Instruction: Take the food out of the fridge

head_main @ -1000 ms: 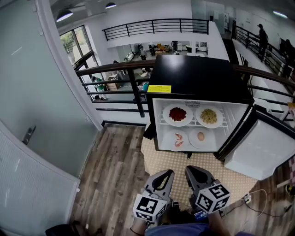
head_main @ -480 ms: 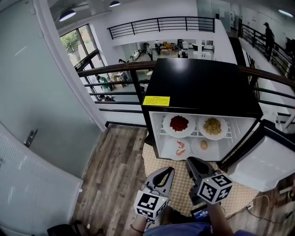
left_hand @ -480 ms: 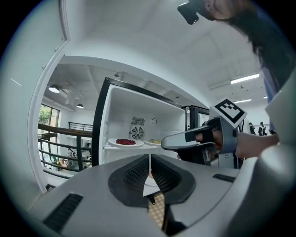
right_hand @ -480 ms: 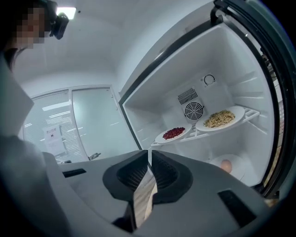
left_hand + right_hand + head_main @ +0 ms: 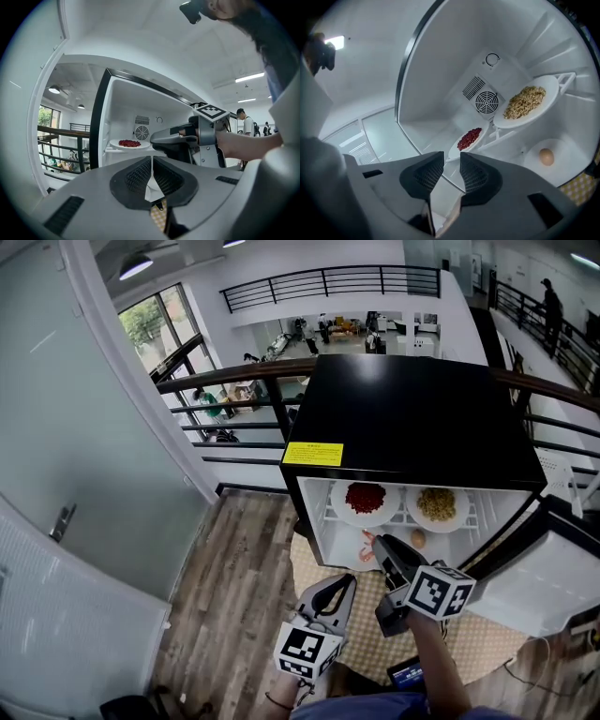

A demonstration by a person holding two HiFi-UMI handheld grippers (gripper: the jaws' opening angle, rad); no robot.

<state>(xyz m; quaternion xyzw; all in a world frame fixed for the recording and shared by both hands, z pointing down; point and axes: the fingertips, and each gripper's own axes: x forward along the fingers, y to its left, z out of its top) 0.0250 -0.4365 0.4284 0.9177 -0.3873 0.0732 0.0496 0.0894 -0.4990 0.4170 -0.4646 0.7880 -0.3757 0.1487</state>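
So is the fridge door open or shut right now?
Open. The fridge door is swung out to the right, and the plate of red food and the plate of grains inside show plainly.

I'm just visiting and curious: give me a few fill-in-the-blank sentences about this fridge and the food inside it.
The fridge has its door ___.
The sticker on its top is ___.
In the head view, the red food lies ___ of the yellowish food.
The egg sits on the ___ of the two levels.
Missing words: open; yellow; left; lower.
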